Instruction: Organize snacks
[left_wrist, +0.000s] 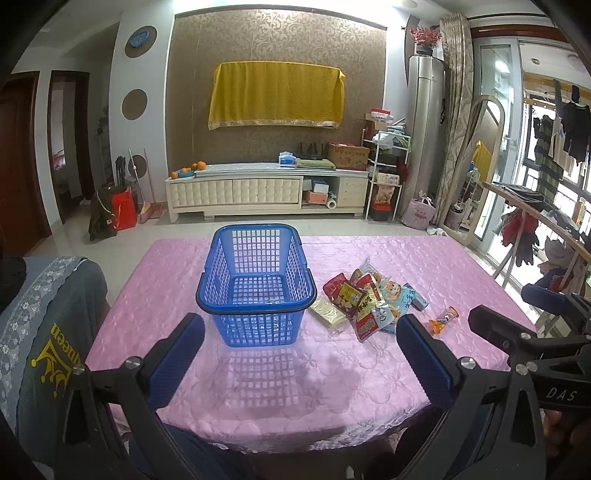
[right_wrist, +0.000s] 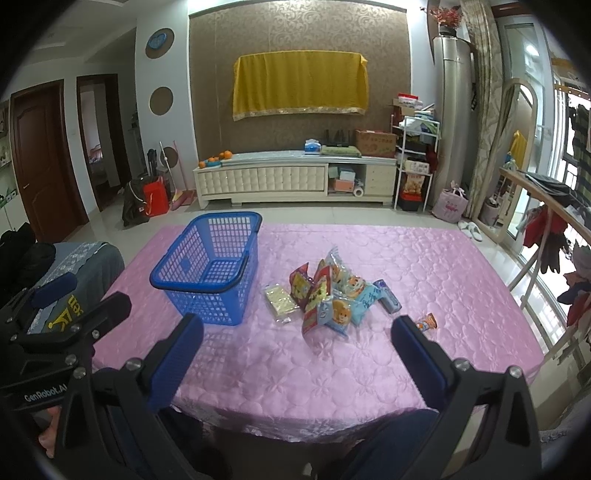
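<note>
Left gripper: jaws spread wide, holding nothing, hovering over the near edge of the bench, aimed at the basket.
Right gripper: jaws wide apart, nothing between them, over the near edge, facing the snack pile.
Blue basket: upright on the pink quilted cover, left of the snacks, empty, black handle lying on its rim.
Snack packets: loose overlapping heap just right of the basket, not touching it.
Pale cracker pack: flat at the heap's left side, between heap and basket.
Small orange packet: lies alone, right of the heap.
Bench: covered in pink cloth.
</note>
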